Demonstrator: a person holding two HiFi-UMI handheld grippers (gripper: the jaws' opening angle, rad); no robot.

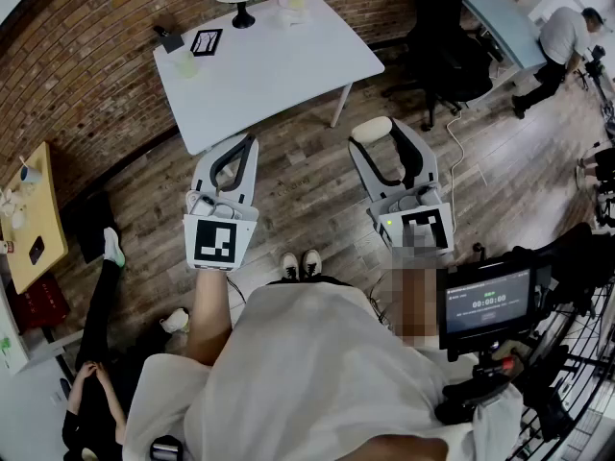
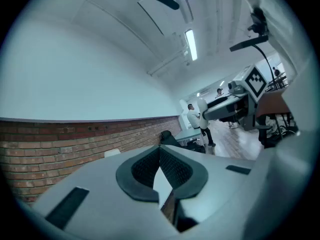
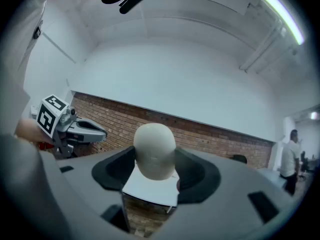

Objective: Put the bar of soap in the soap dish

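Right gripper [image 3: 156, 168], centre-right in the head view, has its jaws wide and its pads pinching the bar of soap [image 3: 155, 149] by its sides. The soap stands upright, long axis vertical in the right gripper view, rounded end above the jaws. Left gripper [image 2: 160, 153] has its jaw tips pressed together, empty. White table [image 1: 279, 70] is at upper centre, well apart.
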